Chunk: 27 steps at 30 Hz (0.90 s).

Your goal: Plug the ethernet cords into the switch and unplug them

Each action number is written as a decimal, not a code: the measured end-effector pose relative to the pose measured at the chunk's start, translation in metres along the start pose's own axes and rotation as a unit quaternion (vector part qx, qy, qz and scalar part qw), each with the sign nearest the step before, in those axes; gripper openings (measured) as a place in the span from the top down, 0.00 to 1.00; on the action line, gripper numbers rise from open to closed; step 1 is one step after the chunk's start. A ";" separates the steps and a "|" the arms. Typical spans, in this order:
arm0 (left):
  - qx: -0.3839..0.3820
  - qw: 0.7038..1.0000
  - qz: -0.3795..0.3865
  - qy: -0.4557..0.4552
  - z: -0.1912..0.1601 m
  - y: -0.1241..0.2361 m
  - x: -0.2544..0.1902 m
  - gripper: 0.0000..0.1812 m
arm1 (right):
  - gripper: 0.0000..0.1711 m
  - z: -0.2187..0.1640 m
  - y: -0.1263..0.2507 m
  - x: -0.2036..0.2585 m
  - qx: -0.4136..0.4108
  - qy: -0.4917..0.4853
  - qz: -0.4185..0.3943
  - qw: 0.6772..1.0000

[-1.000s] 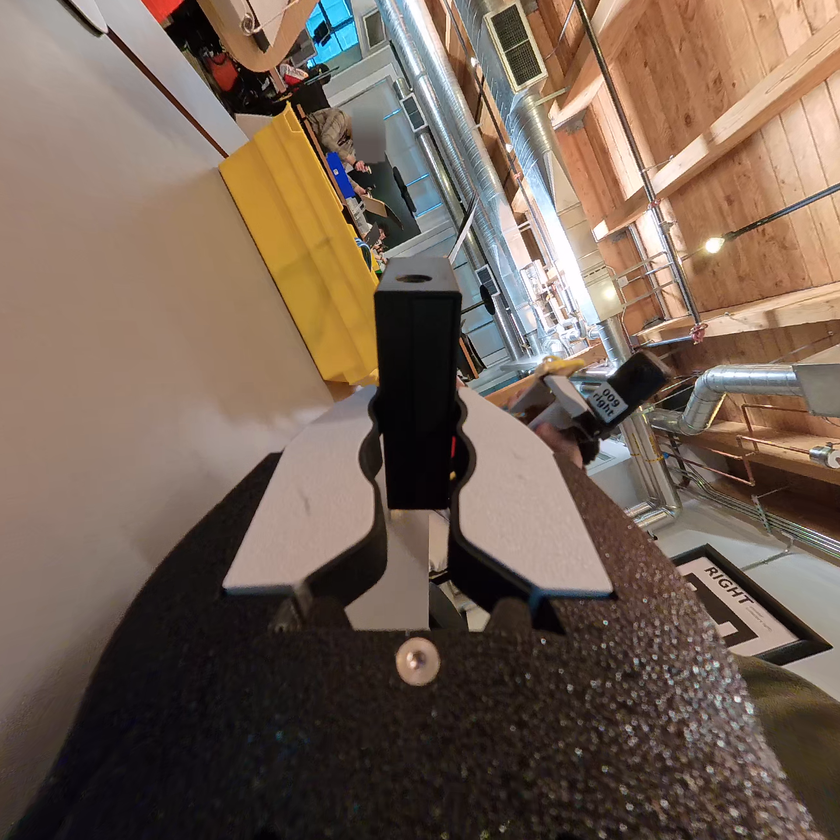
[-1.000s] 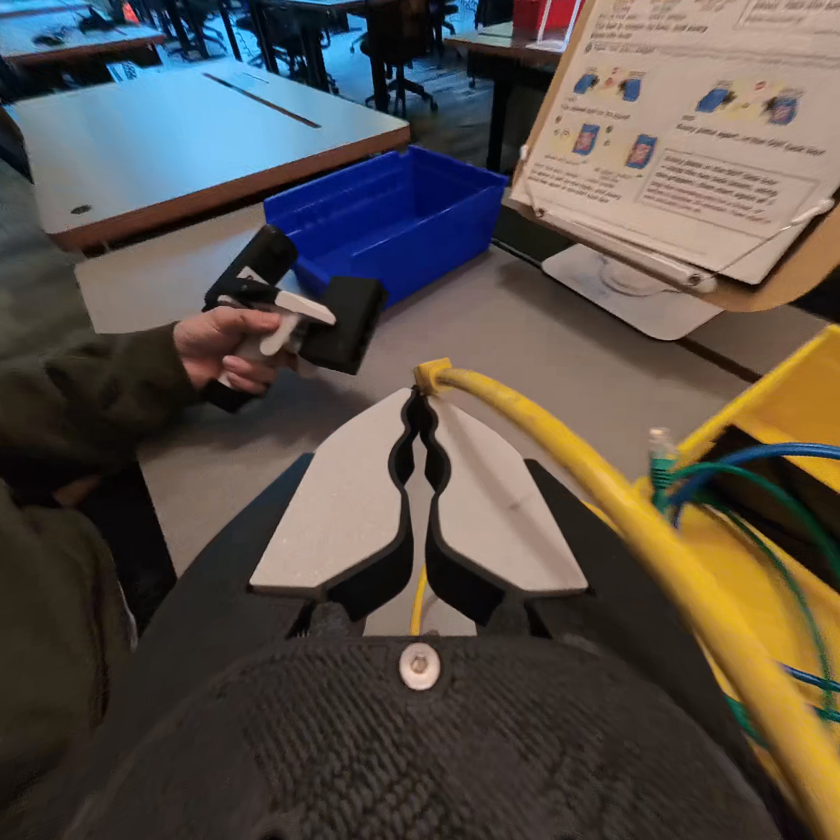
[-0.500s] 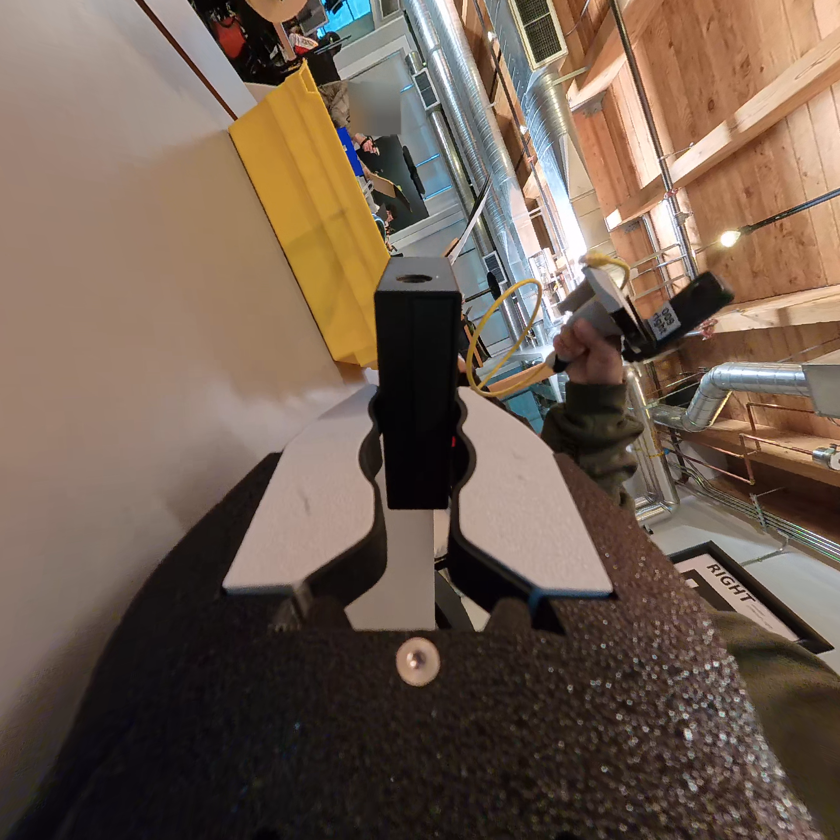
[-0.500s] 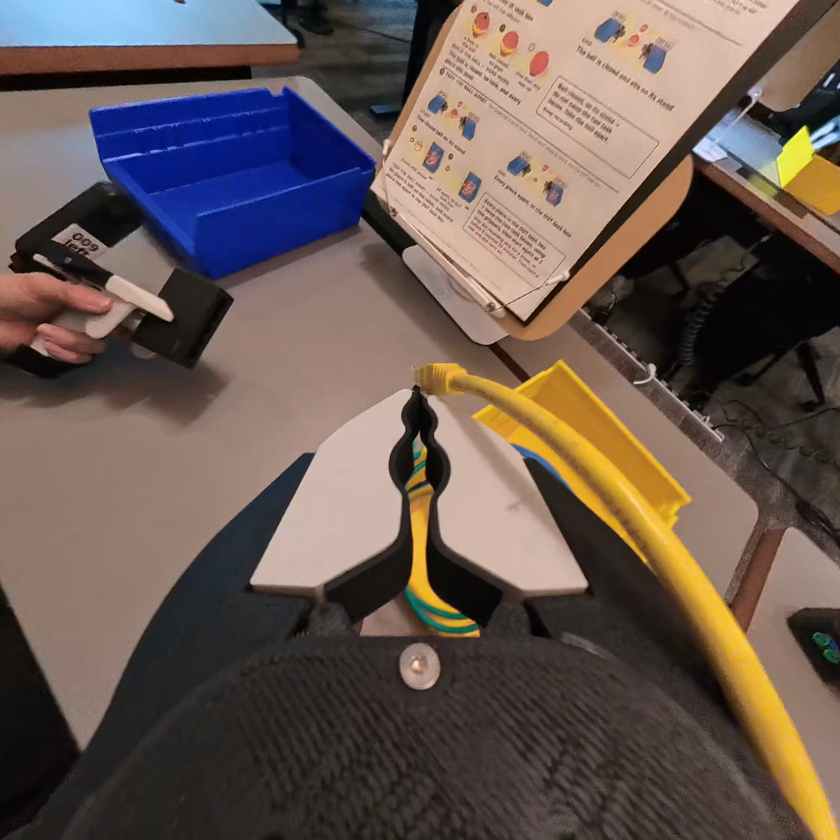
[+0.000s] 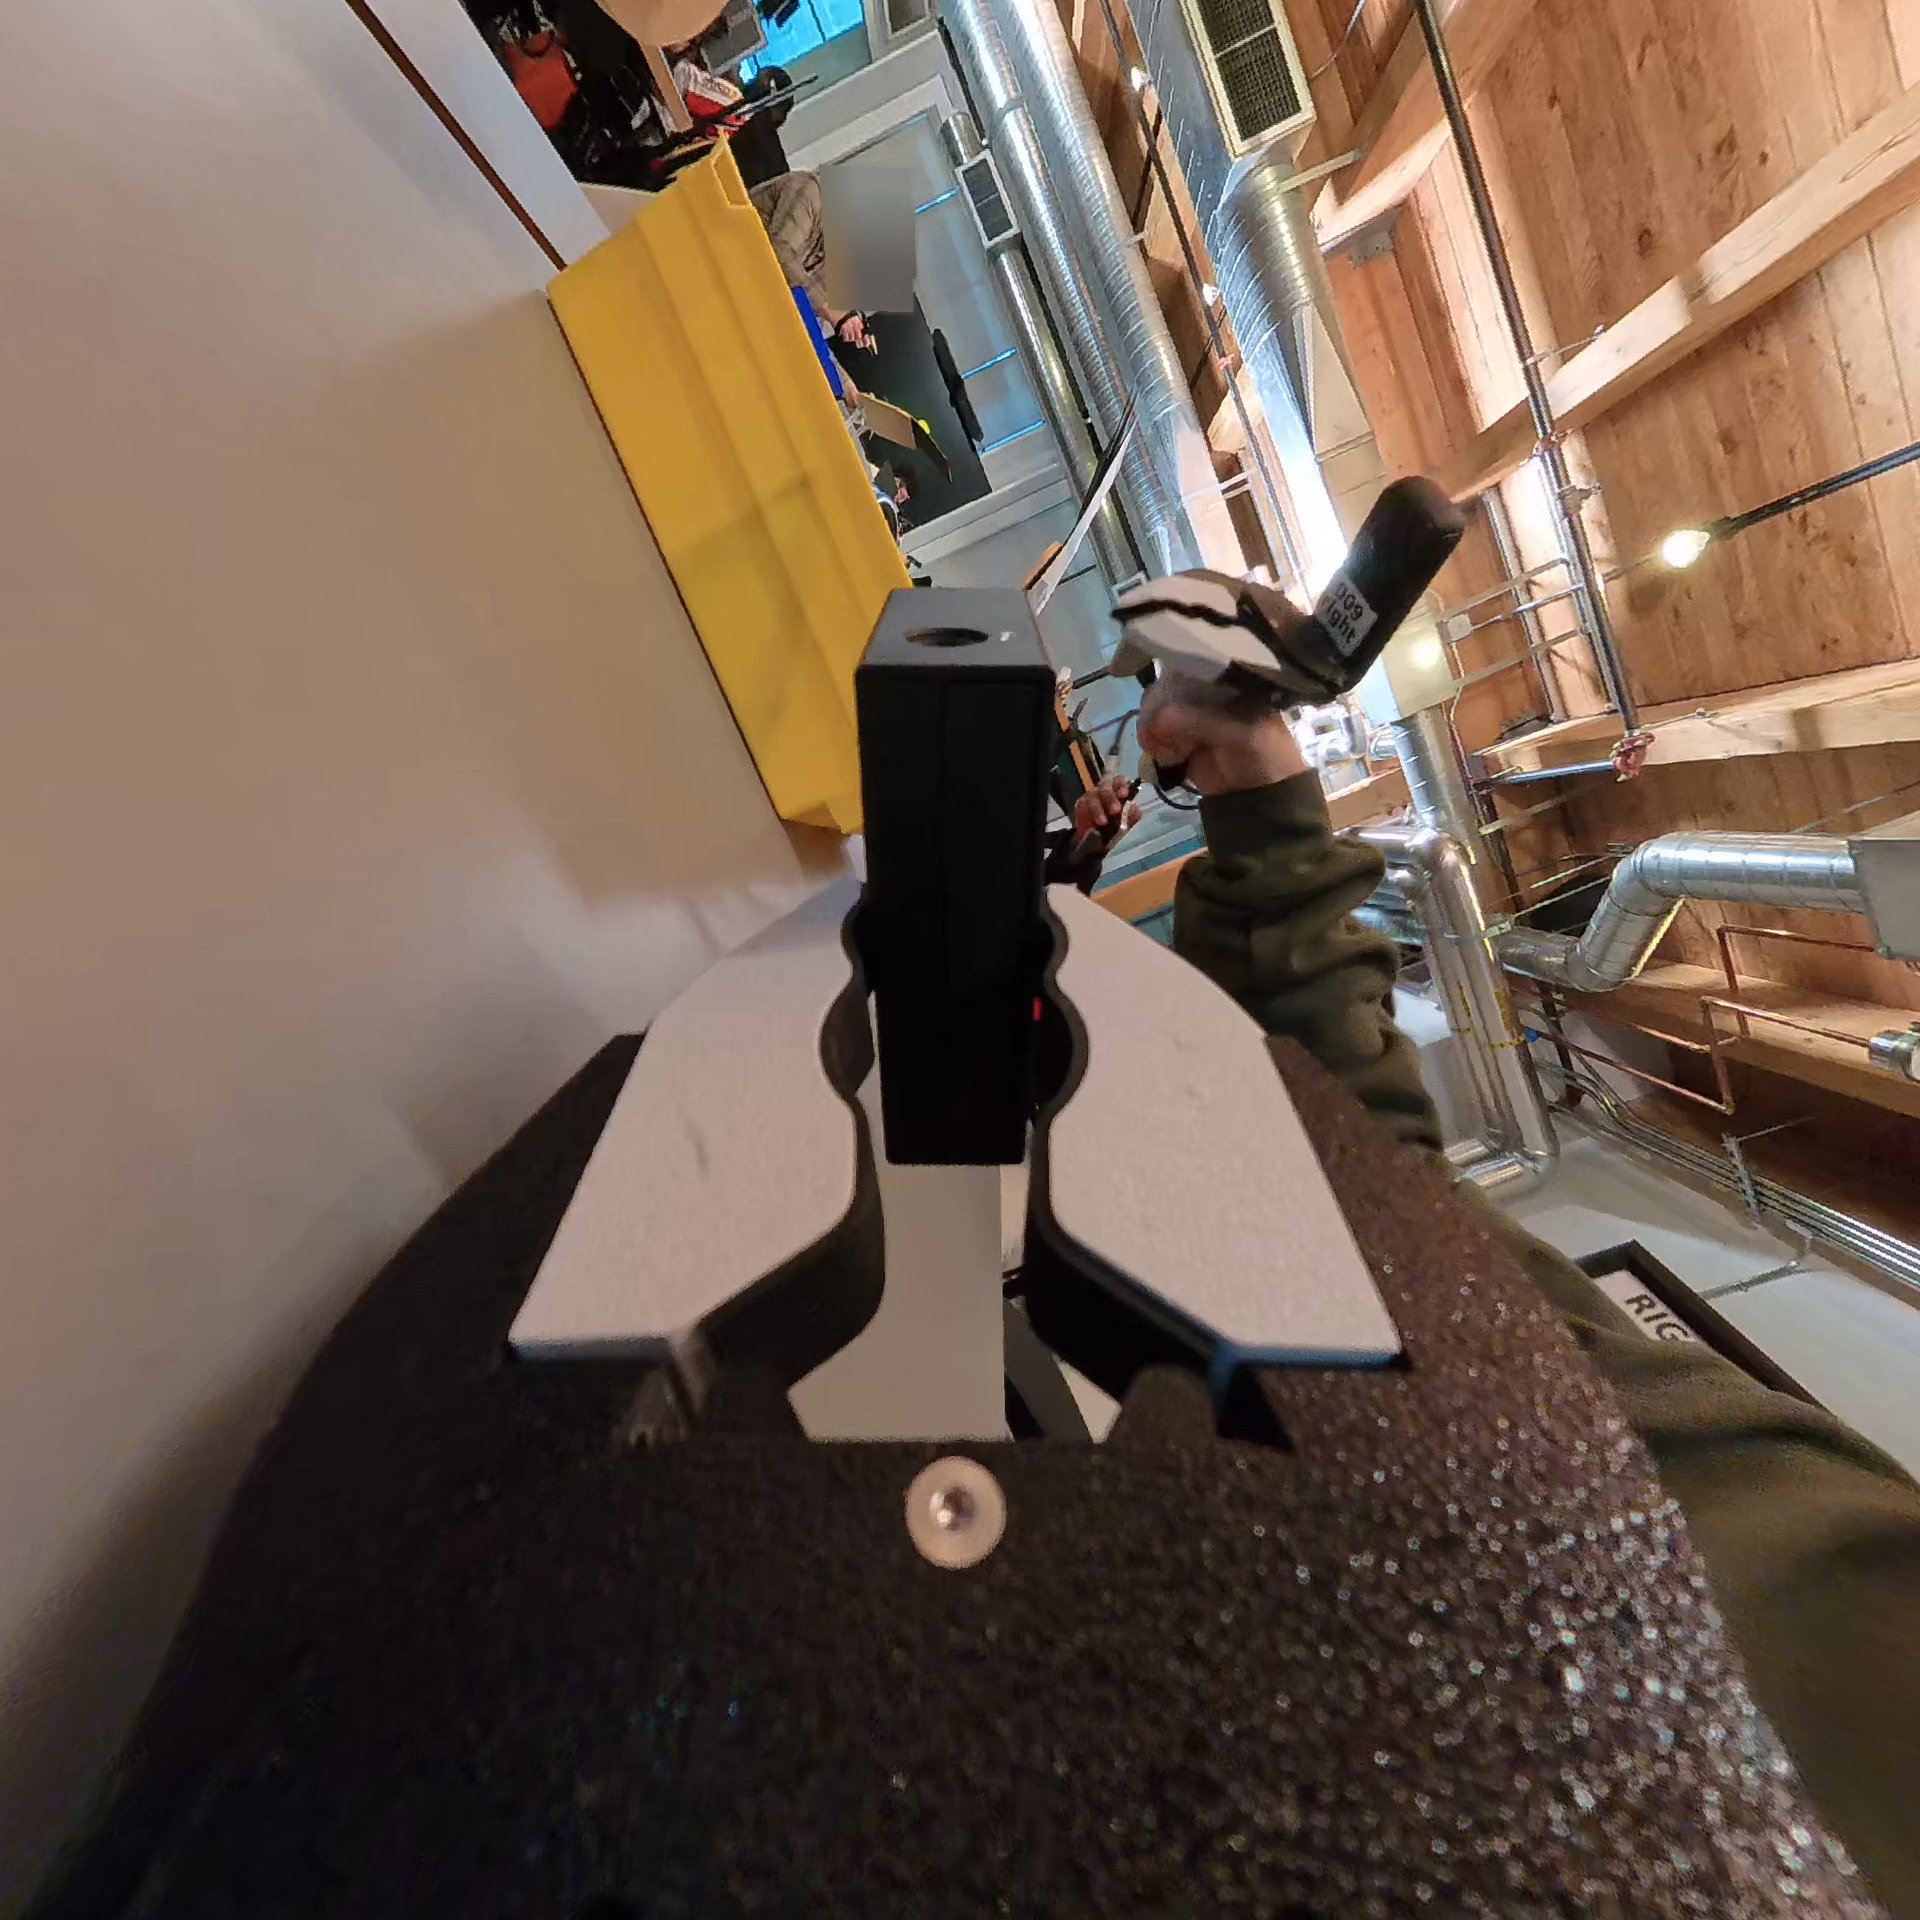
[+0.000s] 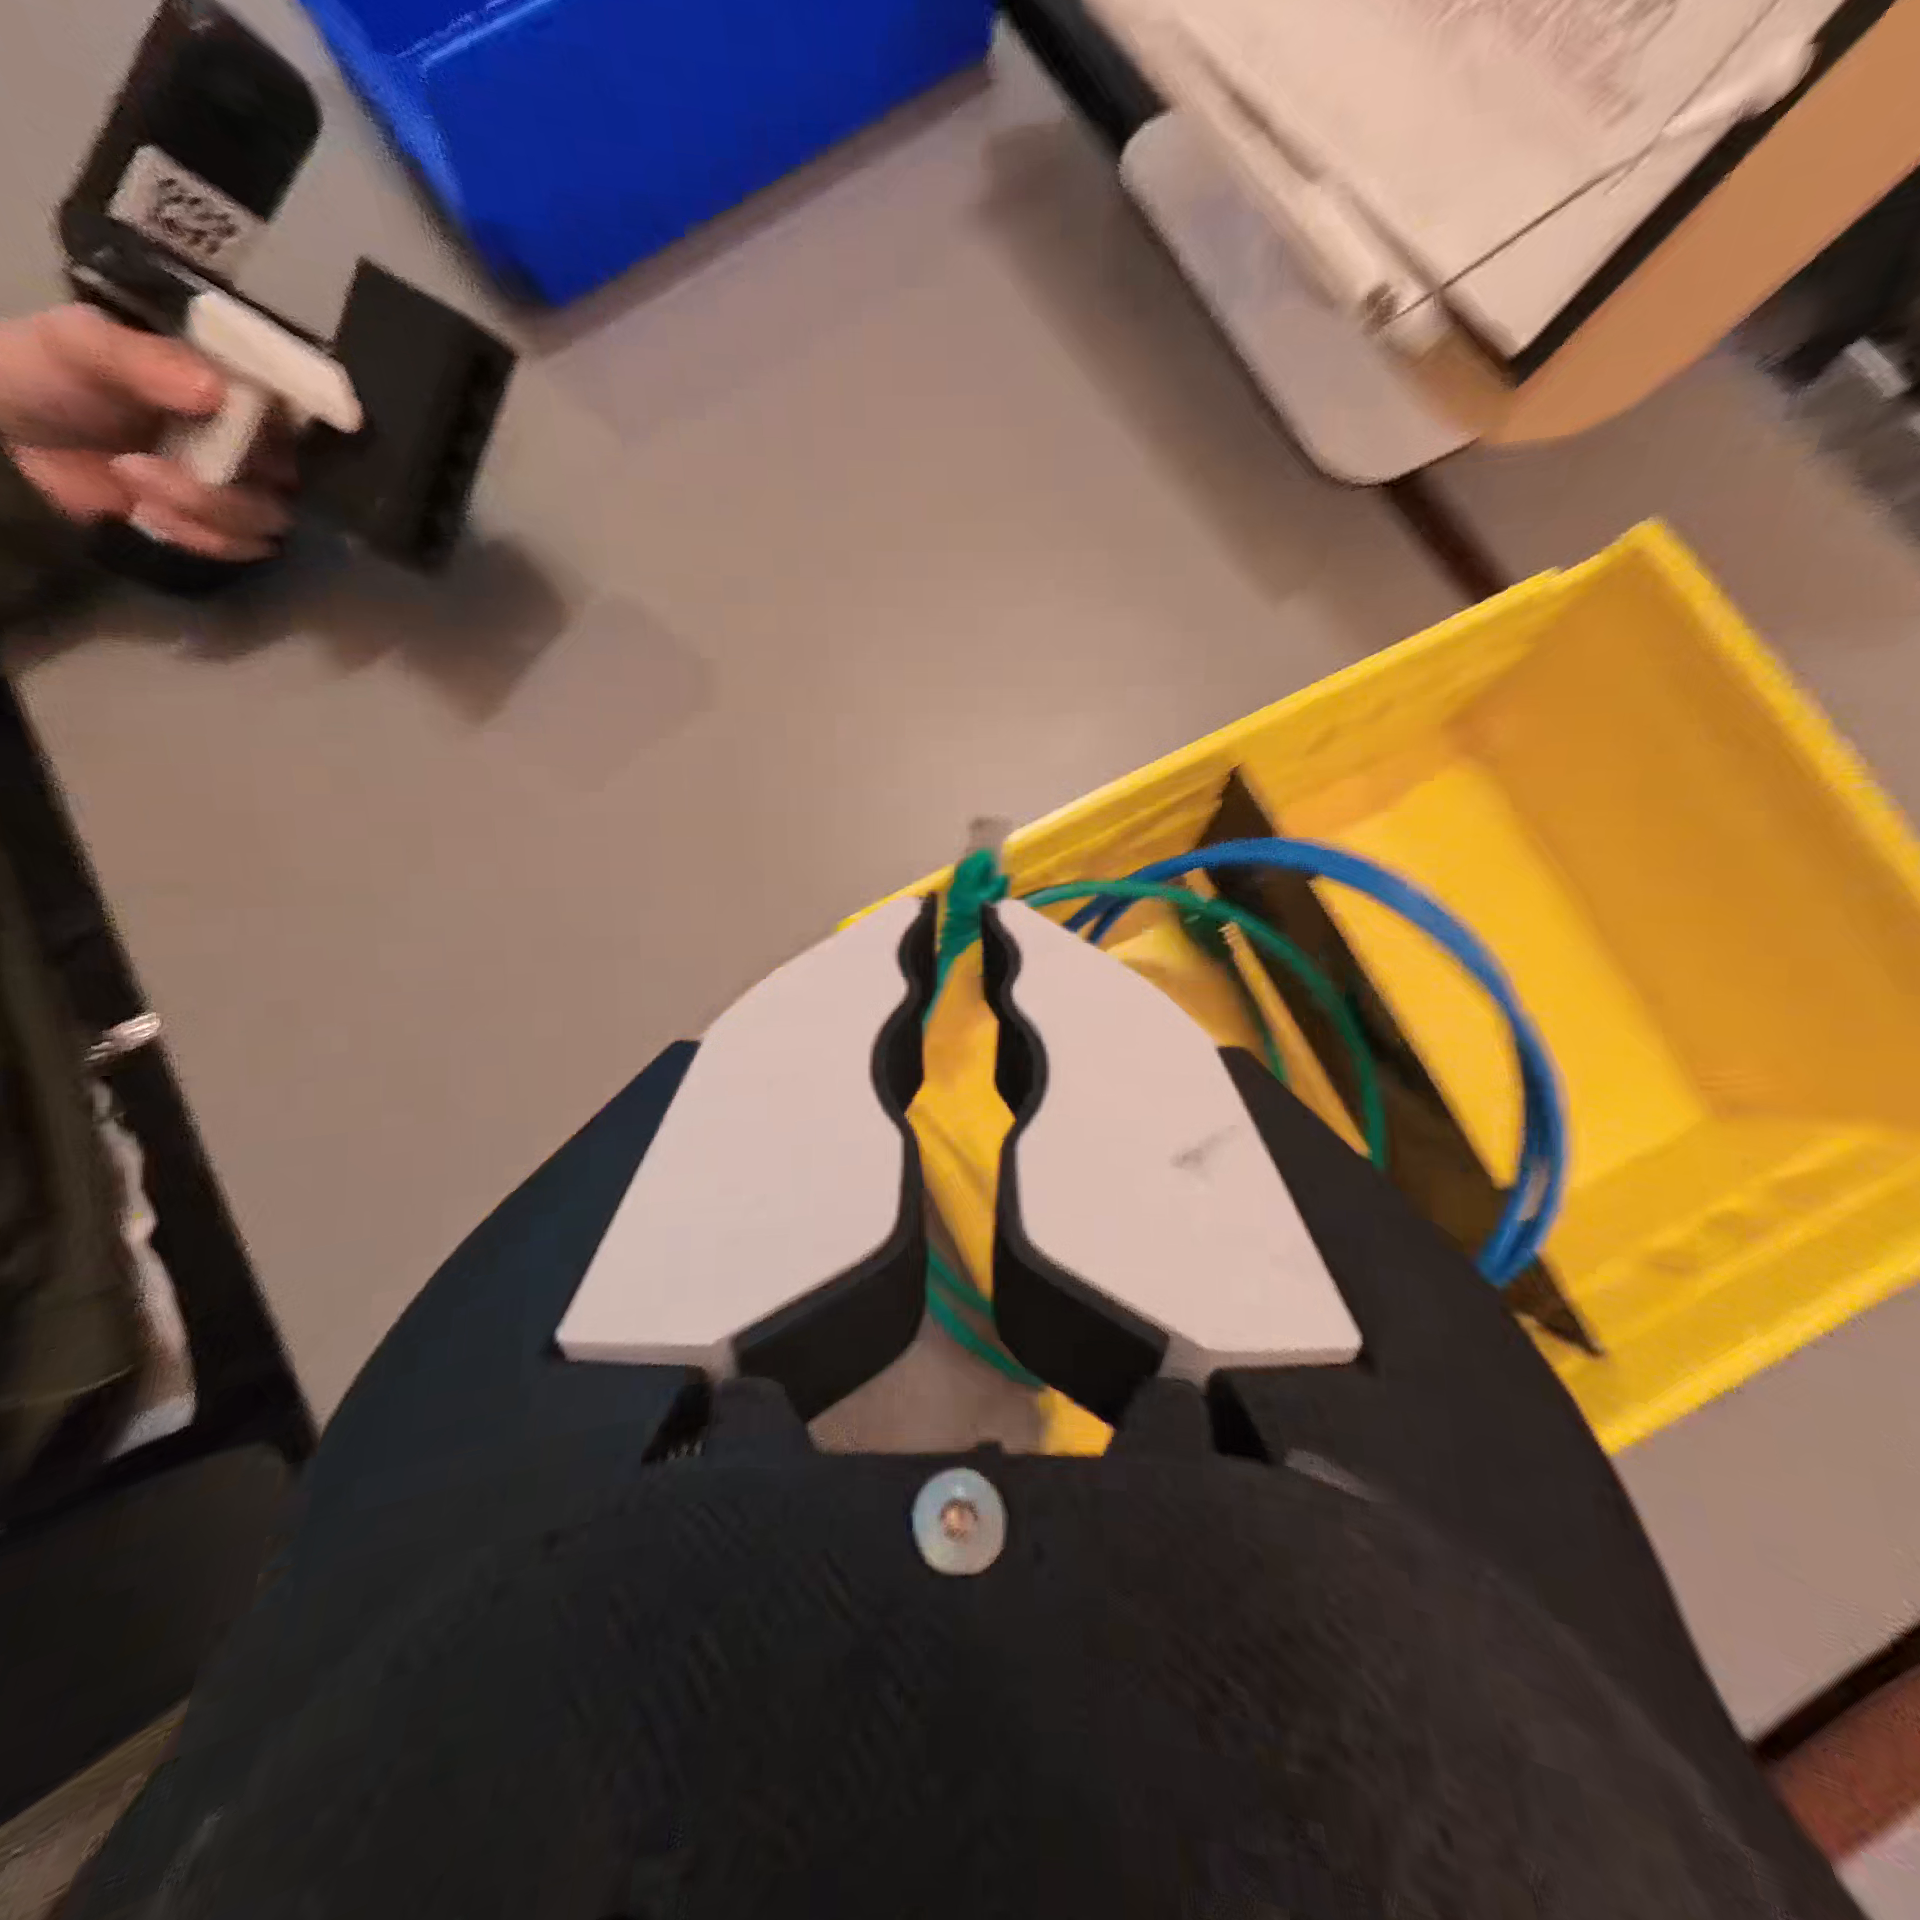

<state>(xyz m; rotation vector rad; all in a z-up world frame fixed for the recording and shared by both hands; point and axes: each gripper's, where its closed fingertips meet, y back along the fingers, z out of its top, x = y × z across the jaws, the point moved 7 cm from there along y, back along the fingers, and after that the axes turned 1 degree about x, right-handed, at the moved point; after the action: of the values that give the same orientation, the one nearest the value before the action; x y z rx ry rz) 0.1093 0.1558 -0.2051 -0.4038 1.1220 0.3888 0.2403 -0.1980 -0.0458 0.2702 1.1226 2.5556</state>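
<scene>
black boxy plastic switch [image 5: 951,883] clamped in left gripper [image 5: 951,914]; right gripper [image 6: 961,914] pinching thin green ethernet cord [image 6: 971,894] over yellow bin [image 6: 1558,935]; nothing plugged yet.

1. Switch [image 5: 951,883]: smooth, matt black plastic.
2. Yellow bin [image 6: 1621,935]: glossy plastic.
3. Worktop [image 6: 831,623]: smooth, matt grey.
4. Left hand-held gripper [image 5: 954,997]: rough, speckled black body and matt grey fingers [image 5: 717,1174].

yellow bin [image 6: 1621,873], blue bin [image 6: 665,114] (green cord [image 6: 971,899])

Blk gripper bodies, 2 grey fingers [image 6: 790,1132], olive sleeve [image 5: 1288,914].
</scene>
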 end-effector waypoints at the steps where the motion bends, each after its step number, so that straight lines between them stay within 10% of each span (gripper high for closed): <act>1: 0.002 1.000 0.001 -0.003 0.000 0.000 0.000 0.85 | 0.91 -0.007 0.001 0.008 0.000 0.003 -0.003 1.000; 15: 0.018 1.000 -0.007 0.001 -0.008 -0.007 -0.001 0.85 | 0.66 -0.181 -0.066 0.121 0.202 0.074 -0.124 0.969; 27: 0.024 1.000 -0.007 -0.003 -0.011 -0.010 -0.003 0.85 | 0.96 -0.186 -0.066 0.098 0.242 0.103 0.036 0.964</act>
<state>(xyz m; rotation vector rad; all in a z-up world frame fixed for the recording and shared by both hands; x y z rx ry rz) 0.1047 0.1411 -0.2054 -0.3685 1.1208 0.3501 0.1084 -0.2448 -0.2156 0.1619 1.8461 2.3708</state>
